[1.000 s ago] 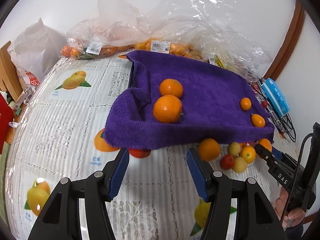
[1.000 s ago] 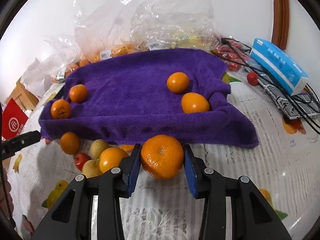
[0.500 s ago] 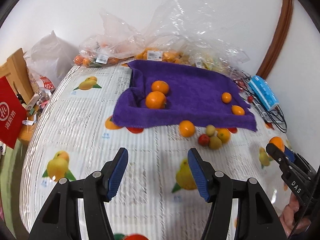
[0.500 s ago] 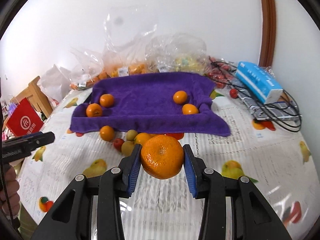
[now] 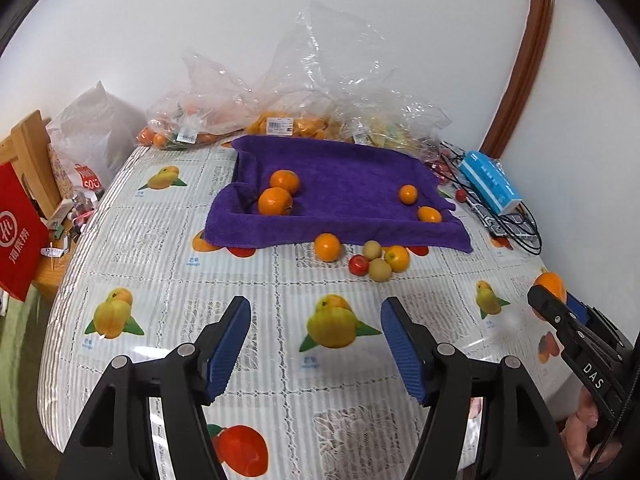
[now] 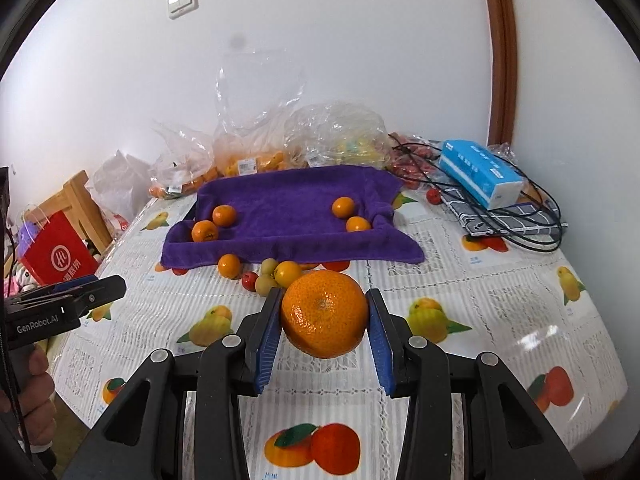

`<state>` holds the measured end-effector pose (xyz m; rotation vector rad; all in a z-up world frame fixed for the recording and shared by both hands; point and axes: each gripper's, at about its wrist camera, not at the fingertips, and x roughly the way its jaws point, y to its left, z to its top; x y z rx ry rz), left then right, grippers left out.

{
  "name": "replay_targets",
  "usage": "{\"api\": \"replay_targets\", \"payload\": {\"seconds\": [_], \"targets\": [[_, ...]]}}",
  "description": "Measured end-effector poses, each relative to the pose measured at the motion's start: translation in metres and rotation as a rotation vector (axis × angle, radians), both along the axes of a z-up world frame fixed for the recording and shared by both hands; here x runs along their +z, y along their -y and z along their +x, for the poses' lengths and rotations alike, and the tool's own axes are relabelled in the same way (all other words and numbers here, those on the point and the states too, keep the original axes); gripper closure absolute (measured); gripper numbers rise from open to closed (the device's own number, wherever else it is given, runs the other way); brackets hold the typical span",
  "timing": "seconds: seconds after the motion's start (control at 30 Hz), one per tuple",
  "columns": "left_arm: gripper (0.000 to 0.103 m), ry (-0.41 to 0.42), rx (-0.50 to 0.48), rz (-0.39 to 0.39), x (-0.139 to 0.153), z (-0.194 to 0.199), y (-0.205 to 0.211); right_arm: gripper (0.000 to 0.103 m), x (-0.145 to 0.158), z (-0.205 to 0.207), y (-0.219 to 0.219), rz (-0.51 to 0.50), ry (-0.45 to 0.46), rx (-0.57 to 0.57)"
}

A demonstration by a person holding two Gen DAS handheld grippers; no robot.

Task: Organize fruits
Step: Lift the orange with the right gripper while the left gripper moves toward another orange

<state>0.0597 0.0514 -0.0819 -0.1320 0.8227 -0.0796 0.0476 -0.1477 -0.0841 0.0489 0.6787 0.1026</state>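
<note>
My right gripper [image 6: 323,318] is shut on a large orange [image 6: 324,314] and holds it above the table's near part; it also shows in the left wrist view [image 5: 550,298]. My left gripper [image 5: 316,322] is open and empty, above the fruit-print tablecloth. A purple towel [image 5: 344,184] lies farther back, with two oranges [image 5: 276,200] on its left and two small ones [image 5: 408,194] on its right. In front of the towel lies a cluster of loose fruit [image 5: 376,262]: an orange [image 5: 327,247], a red fruit, two yellowish ones and a small orange.
Clear plastic bags of fruit [image 5: 280,120] stand against the wall behind the towel. A blue tissue pack [image 6: 480,170] and black cables [image 6: 528,216] lie at the right. A red bag [image 6: 56,256] and a wooden chair [image 6: 80,200] stand left of the table.
Both grippers have pulled back and up from the towel, so more of the table shows. The right gripper still holds the orange. The left stays open.
</note>
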Motion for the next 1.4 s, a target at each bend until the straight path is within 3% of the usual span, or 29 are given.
{"api": "replay_targets", "payload": {"seconds": [0.47,1.0,1.4], "targets": [[0.037,-0.004,-0.057,-0.038,0.011,-0.004,0.016,0.062,0.02,-0.019,0.009,-0.008,0.019,-0.04],[0.037,0.047,-0.061,0.038,0.026,-0.007,0.025,0.062,0.037,-0.033,0.014,0.026,0.065,-0.062],[0.037,-0.01,-0.04,0.026,0.002,0.029,0.027,0.062,0.023,-0.006,0.019,0.017,0.041,-0.046]]}}
